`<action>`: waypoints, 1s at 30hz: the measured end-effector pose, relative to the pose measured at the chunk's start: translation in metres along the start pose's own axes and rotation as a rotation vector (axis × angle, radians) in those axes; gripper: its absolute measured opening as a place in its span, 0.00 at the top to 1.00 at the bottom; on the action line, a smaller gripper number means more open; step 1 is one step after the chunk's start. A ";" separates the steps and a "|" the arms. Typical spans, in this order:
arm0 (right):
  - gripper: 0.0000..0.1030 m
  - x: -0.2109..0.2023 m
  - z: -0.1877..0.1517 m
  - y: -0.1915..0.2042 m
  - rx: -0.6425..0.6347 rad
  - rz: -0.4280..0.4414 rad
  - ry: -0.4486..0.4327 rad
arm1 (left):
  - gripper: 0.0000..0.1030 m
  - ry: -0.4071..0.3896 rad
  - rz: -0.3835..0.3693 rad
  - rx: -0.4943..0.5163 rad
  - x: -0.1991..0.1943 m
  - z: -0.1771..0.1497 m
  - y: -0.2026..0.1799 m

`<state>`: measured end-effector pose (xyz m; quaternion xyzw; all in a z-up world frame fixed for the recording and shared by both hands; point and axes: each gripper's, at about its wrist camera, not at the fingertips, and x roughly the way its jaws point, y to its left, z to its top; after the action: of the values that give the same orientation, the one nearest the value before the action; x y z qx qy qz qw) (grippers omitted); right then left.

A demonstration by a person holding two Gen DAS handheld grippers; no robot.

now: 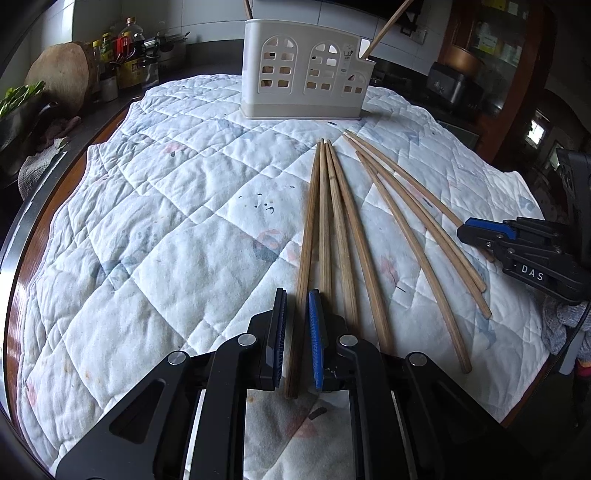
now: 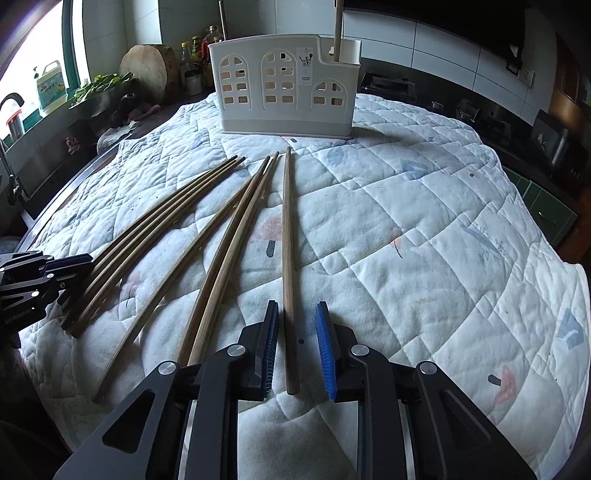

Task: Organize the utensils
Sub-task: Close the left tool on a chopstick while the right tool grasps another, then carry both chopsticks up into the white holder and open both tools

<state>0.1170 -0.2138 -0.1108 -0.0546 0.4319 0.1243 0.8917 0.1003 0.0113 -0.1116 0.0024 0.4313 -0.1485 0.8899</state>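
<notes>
left gripper [image 1: 297,332]: low over the quilt [image 1: 147,240], jaws parted, a chopstick [image 1: 303,280] between the pads, gaps showing
right gripper [image 2: 297,350]: low over the quilt, jaws wide, a chopstick [image 2: 288,258] lying between, untouched

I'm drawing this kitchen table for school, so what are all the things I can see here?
chopsticks on the quilt: eight, brown wood, fanned out in front of the holder
utensil holder: one, cream plastic with window cut-outs, far end of the quilt
chopsticks in the holder: two, brown
quilted cloth: one, white, covering the table
round chopping block: one, tan, back counter
bottles: several, back counter
left gripper: black and blue, open around one chopstick
right gripper: black and blue, open around one chopstick
</notes>
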 end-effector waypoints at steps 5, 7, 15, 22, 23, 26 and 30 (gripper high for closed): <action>0.92 -0.002 0.000 0.000 -0.002 -0.006 -0.008 | 0.93 -0.007 -0.007 -0.006 -0.002 0.002 0.000; 0.92 -0.004 0.000 -0.001 0.002 -0.004 -0.014 | 0.94 -0.012 -0.012 -0.003 -0.004 0.002 0.000; 0.93 -0.040 0.015 0.002 -0.008 -0.009 -0.112 | 0.94 -0.072 -0.027 -0.017 -0.028 0.013 0.005; 0.93 -0.084 0.049 0.002 -0.023 -0.001 -0.235 | 0.94 -0.174 -0.033 -0.017 -0.061 0.037 0.007; 0.93 -0.088 0.055 0.002 -0.027 0.002 -0.245 | 0.94 -0.188 -0.035 -0.018 -0.064 0.041 0.008; 0.93 -0.097 0.070 0.002 -0.037 0.011 -0.266 | 0.94 -0.222 -0.045 -0.027 -0.072 0.053 0.011; 0.93 -0.104 0.091 0.000 -0.045 0.030 -0.277 | 0.94 -0.248 -0.055 -0.031 -0.075 0.070 0.013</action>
<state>0.1241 -0.2135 0.0271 -0.0505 0.3024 0.1534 0.9394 0.1136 0.0340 -0.0122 -0.0418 0.3200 -0.1652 0.9320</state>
